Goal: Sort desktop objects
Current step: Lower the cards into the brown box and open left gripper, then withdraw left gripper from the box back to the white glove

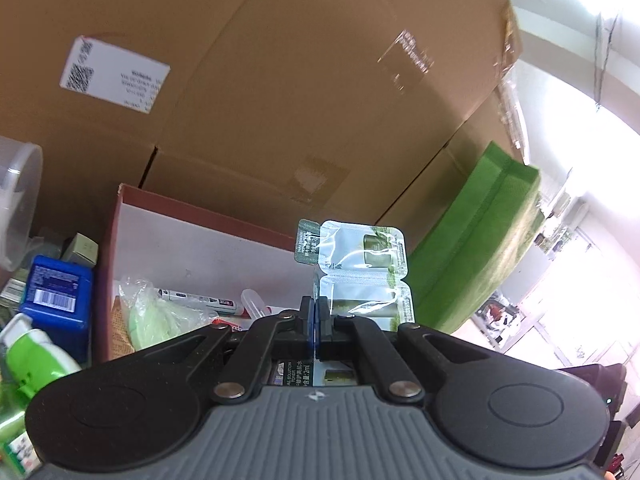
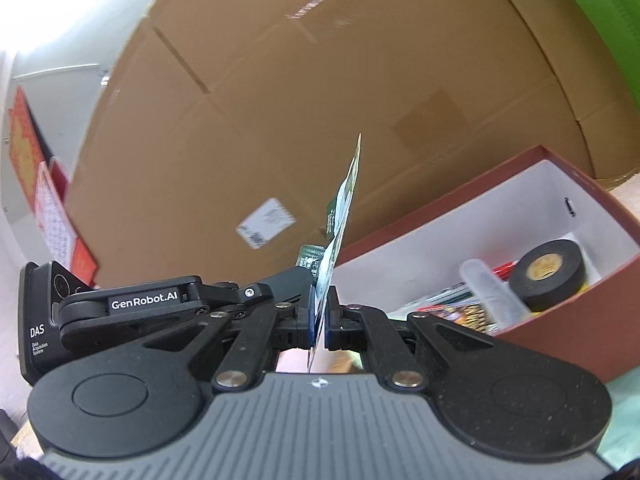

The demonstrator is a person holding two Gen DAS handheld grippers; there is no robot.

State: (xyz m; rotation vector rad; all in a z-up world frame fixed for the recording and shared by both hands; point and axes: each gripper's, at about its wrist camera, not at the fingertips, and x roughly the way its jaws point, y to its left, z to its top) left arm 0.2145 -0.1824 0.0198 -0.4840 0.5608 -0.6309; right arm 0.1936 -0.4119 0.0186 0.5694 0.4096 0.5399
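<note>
A strip of sample sachets (image 1: 362, 276) is held aloft between two handheld grippers, each clamped shut on it: the left gripper (image 1: 316, 320) pinches its lower edge, while in the right wrist view the same strip (image 2: 340, 232) is seen edge-on, nipped by the right gripper (image 2: 319, 320). The left gripper's body (image 2: 132, 304) is seen just left of the strip in that view. The sachets are carried clear of the tabletop, near and above an open red box (image 1: 200, 248) already filled with pens, a plastic bag and, at its right end, a roll of black tape (image 2: 548, 276). Large cardboard cartons (image 1: 280, 100) are stacked at the far side, with a green tray (image 1: 492, 232) leaning at the right and a blue carton (image 1: 56, 292) at the left (beside a green-and-white bottle). From here, the thin, glossy film could be torn along its perforated seam if the two grippers are drawn apart, or slipped from the narrow pinch and dropped outside the box. The box wall could also be clipped on the way down.
</note>
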